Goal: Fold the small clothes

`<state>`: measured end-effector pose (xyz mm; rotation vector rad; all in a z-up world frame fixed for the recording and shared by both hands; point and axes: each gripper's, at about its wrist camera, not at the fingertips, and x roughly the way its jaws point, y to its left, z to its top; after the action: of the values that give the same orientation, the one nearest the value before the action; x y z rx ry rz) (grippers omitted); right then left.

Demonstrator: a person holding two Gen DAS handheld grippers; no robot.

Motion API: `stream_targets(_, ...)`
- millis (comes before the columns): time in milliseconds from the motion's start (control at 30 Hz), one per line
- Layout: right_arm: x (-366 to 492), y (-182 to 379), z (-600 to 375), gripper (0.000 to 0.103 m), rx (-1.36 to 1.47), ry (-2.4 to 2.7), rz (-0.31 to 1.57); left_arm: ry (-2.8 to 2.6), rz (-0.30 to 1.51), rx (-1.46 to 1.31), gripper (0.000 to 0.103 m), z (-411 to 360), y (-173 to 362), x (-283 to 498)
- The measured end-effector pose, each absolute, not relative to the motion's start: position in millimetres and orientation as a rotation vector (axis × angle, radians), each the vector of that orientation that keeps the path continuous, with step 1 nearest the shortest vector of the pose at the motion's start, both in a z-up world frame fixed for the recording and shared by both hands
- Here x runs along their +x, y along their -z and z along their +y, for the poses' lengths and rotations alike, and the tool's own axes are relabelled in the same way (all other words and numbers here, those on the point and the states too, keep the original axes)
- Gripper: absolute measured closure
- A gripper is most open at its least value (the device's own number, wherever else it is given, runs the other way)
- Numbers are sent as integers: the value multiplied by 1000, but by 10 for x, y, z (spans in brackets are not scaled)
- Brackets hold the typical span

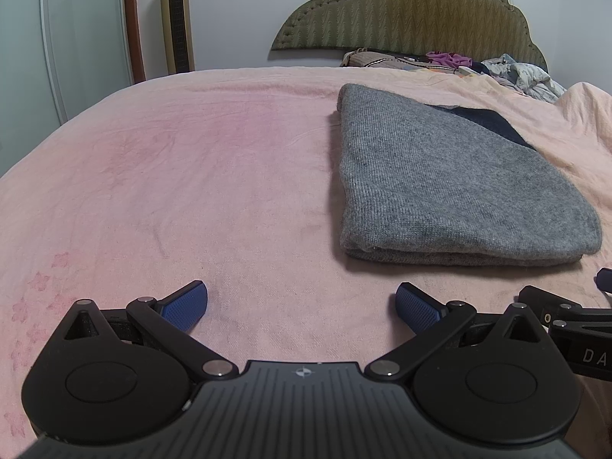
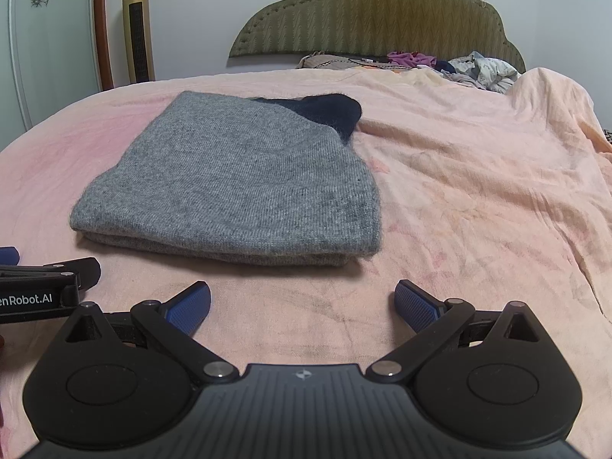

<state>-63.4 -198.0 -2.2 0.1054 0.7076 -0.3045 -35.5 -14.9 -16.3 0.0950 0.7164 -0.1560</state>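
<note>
A grey knitted garment (image 1: 451,176) lies folded flat on the pink bedsheet (image 1: 172,176), with a dark blue part showing at its far edge. It also shows in the right wrist view (image 2: 237,179), dark blue part (image 2: 329,113) at the back. My left gripper (image 1: 302,304) is open and empty, low over the sheet, near and left of the garment. My right gripper (image 2: 302,304) is open and empty, just in front of the garment's near folded edge. The left gripper's side shows at the left edge of the right wrist view (image 2: 42,290).
A pile of loose clothes (image 2: 451,63) lies at the head of the bed below the olive headboard (image 2: 382,11). A gold tower fan (image 1: 176,19) stands by the wall at the left. The sheet bunches up at the right (image 2: 543,114).
</note>
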Motion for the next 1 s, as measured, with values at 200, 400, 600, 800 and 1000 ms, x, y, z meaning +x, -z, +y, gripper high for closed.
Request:
stream_targets(200, -629, 19, -1971, 0, 98, 306, 707, 156, 717, 95, 0, -144, 163, -356)
stream_targets(400, -626, 16, -1950, 0, 81, 309, 706, 157, 717, 95, 0, -147, 163, -354)
stream_targets(600, -629, 13, -1964, 0, 85, 307, 707, 157, 717, 95, 0, -143, 163, -355)
stream_targets(800, -629, 14, -1962, 0, 86, 307, 707, 158, 717, 95, 0, -142, 163, -355)
stream_targets(1000, -630, 14, -1961, 0, 86, 307, 706, 158, 717, 95, 0, -141, 163, -356)
